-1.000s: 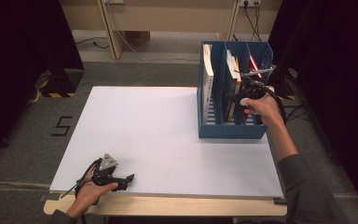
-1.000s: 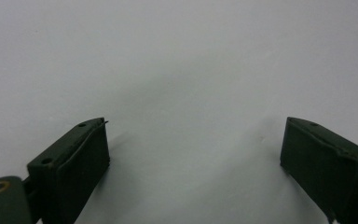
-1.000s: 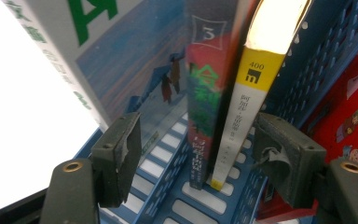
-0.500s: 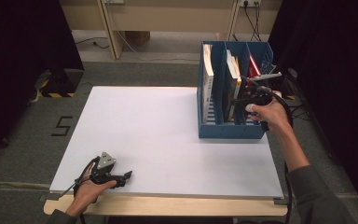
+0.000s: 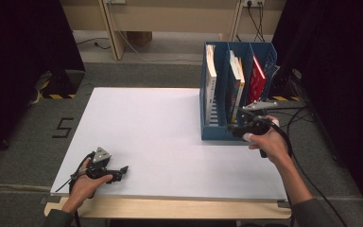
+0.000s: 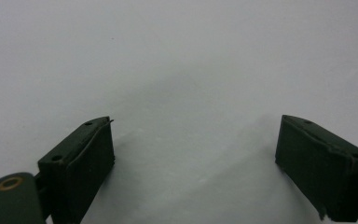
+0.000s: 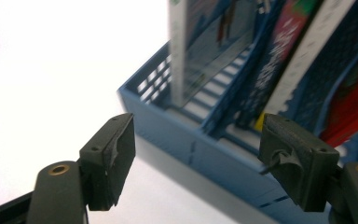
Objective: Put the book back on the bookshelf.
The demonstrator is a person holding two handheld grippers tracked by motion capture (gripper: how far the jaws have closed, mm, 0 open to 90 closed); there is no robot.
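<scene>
A blue file rack point(image 5: 236, 127) stood on the white worktop point(image 5: 160, 137), books point(image 5: 234, 85) upright in its compartments. The right gripper point(image 5: 240, 130) hovered at the rack's near wall, jaws apart and just opening wider, empty. The left gripper point(image 5: 118, 172), jaws apart, rested far from the rack. Filing looked finished.

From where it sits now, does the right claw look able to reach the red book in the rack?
Probably yes: the right claw is open at the blue rack's near wall, with the red book standing exposed above it.
</scene>
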